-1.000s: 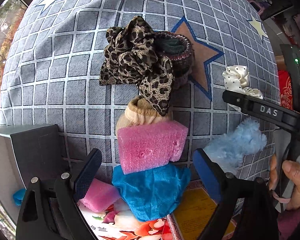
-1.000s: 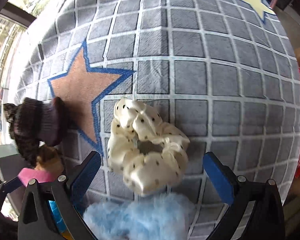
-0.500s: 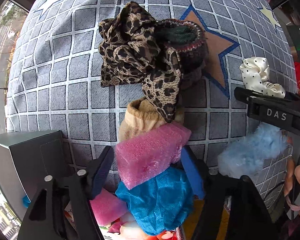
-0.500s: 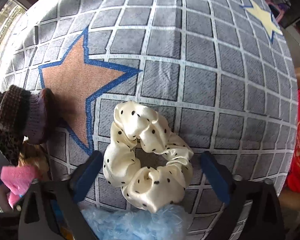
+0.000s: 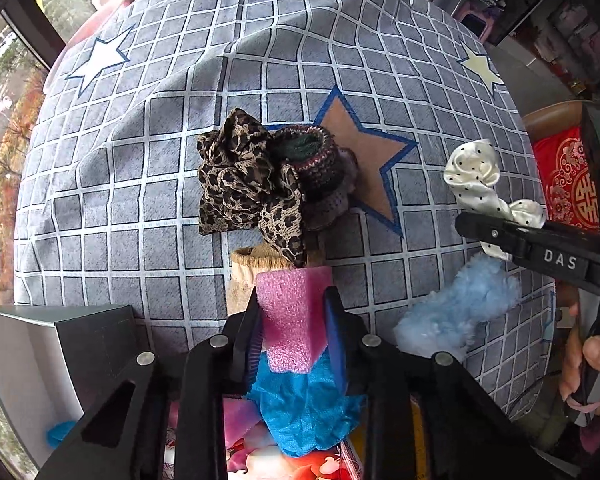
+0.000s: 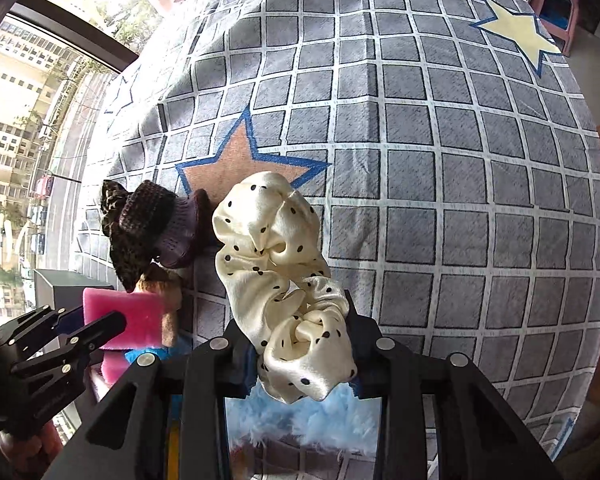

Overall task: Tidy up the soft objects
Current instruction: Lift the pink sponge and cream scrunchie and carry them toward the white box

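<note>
- Left wrist view: a grey cloth (image 5: 172,168) printed with a white grid and scattered stars covers the surface; a tan star with a blue outline (image 5: 364,156) sits near the middle, with windows and trees off to the left and dark furniture at the far right.
- The left gripper (image 5: 294,320) has its jaws pinched in on a pink foam block (image 5: 294,312), coarse and porous, which is squeezed between the blue pads.
- Under the block lies a crinkled blue mesh cloth (image 5: 304,408), over a glossy floral printed sheet (image 5: 260,460).
- Just beyond the foam sits a beige ribbed knit piece (image 5: 248,268), then a leopard-print chiffon scrunchie (image 5: 244,188) touching a dark knitted cuff (image 5: 316,168).
- A matte grey box (image 5: 80,344) stands at the lower left.
- At the right a fluffy pale-blue tuft (image 5: 456,308) lies on the cloth; the other tool's black bar reads "DAS" (image 5: 560,260).
- A red cushion with gold ornament (image 5: 572,184) is at the right edge.
- Right wrist view: the right gripper (image 6: 300,356) is clamped on a cream satin scrunchie with black dots (image 6: 276,264), its loose end rising ahead of the fingers over the same cloth.
- High-rise buildings (image 6: 8,112) show through the window at the left.
</note>
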The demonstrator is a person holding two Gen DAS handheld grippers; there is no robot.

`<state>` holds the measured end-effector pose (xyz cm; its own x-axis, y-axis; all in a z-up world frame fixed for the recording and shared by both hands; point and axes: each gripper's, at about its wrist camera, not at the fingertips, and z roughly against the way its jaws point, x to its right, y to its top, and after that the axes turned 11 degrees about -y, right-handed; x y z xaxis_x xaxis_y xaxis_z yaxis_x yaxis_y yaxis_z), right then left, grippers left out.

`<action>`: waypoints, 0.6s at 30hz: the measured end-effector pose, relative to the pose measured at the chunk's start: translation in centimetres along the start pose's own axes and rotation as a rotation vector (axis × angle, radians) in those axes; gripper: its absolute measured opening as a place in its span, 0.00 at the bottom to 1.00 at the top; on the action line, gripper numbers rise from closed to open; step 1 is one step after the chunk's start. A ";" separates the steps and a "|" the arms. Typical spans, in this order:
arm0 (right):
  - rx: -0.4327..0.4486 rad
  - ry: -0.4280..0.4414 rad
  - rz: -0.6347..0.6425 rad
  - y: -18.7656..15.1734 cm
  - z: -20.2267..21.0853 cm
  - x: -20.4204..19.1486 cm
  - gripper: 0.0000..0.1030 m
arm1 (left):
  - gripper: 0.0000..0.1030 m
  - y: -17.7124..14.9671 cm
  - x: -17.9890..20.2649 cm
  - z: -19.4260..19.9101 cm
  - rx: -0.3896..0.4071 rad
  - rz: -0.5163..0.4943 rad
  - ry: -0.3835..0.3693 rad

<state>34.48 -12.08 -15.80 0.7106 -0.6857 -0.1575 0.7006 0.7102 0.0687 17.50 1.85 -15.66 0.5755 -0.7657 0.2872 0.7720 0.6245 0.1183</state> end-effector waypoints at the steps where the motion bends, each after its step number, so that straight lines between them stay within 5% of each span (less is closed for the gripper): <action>1: -0.006 0.007 -0.001 -0.5 0.3 0.0 0.34 | 0.30 -0.1 -0.1 -0.2 -0.007 0.005 -0.014; 6: -0.024 0.025 -0.026 -2.3 1.0 0.8 0.34 | 0.29 -1.1 -0.8 -1.1 -0.070 0.004 -0.040; 13: 0.004 0.071 -0.079 -4.2 2.7 1.1 0.34 | 0.23 -1.7 1.7 2.5 0.042 -0.104 -0.062; 18: 0.022 0.098 -0.088 -5.2 4.6 1.0 0.34 | 0.23 -1.5 1.6 5.0 0.069 -0.085 -0.077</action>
<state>31.87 -17.20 -11.83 0.6375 -0.7256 -0.2590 0.7618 0.6438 0.0715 15.93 0.43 -10.65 0.4842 -0.8040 0.3452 0.7952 0.5689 0.2097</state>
